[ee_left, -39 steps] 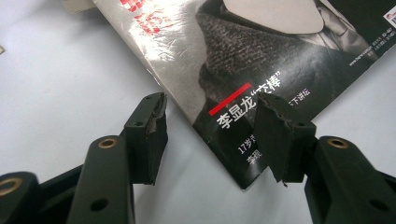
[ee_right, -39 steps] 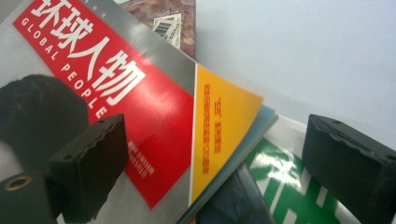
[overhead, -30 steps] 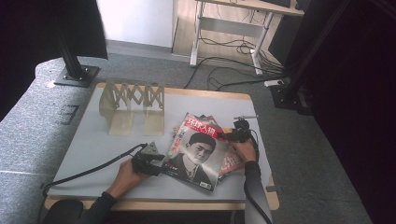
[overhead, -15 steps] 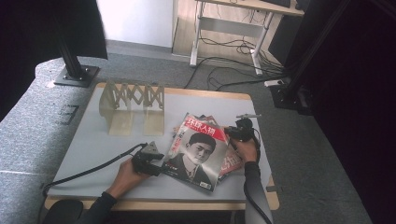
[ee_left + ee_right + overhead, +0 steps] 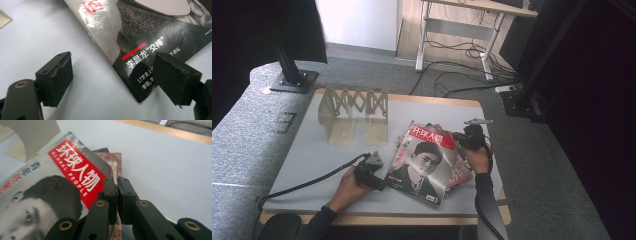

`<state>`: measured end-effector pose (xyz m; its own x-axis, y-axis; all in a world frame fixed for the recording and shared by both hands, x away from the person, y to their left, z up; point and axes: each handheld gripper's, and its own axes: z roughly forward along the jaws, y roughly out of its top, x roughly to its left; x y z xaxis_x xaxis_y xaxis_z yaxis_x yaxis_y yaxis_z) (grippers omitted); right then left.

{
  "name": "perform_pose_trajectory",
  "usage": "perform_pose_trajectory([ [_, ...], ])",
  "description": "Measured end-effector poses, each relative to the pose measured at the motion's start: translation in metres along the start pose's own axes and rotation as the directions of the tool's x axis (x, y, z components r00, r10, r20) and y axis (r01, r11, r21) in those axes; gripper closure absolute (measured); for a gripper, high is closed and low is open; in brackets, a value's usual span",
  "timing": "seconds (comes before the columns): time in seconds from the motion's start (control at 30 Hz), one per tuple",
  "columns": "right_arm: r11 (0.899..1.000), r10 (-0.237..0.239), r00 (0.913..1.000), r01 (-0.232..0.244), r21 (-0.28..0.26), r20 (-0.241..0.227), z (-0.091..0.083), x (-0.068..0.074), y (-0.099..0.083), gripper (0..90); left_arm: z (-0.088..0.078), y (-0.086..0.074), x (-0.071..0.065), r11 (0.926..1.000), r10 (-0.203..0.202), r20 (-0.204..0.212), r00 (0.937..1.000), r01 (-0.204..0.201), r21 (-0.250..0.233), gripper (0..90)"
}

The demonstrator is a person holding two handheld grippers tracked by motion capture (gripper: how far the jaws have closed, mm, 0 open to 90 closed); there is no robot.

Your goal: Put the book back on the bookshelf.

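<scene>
Down near the person, at the front of the table, the left gripper sat low with its fingers wide apart and nothing between them. In the left gripper view, one finger rested on the bare table and the other sat just over the near corner of the top magazine. That corner lay flat on the table.

A little farther off, the right gripper had its fingers pressed together on the far right edge of the same magazine, by the red title block. The magazine lay a bit crooked on a small pile of other magazines, right of the middle of the table.

It looked as if the person was trying to get this magazine off the pile. To do that well, the right gripper should have held firm without pulling hard, since thin paper tears and bends. The left fingers should have slid around the near corner and closed gently, so both ends could lift together.

Farther back stood a pale folding rack, empty and well apart from the pile.
</scene>
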<state>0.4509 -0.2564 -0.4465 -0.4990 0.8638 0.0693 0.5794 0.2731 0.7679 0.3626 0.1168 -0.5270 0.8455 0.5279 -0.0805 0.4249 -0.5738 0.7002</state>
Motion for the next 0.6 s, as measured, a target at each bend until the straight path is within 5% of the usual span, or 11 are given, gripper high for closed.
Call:
perform_pose_trajectory([
  [0.6, 0.986, -0.134, 0.9898, 0.128, -0.107, -0.048, -0.053, 0.043, 0.028, 84.9, -0.001, 0.004, 0.001, 0.9999, 0.011, 0.049, 0.9987, -0.012, 0.008, 13.3],
])
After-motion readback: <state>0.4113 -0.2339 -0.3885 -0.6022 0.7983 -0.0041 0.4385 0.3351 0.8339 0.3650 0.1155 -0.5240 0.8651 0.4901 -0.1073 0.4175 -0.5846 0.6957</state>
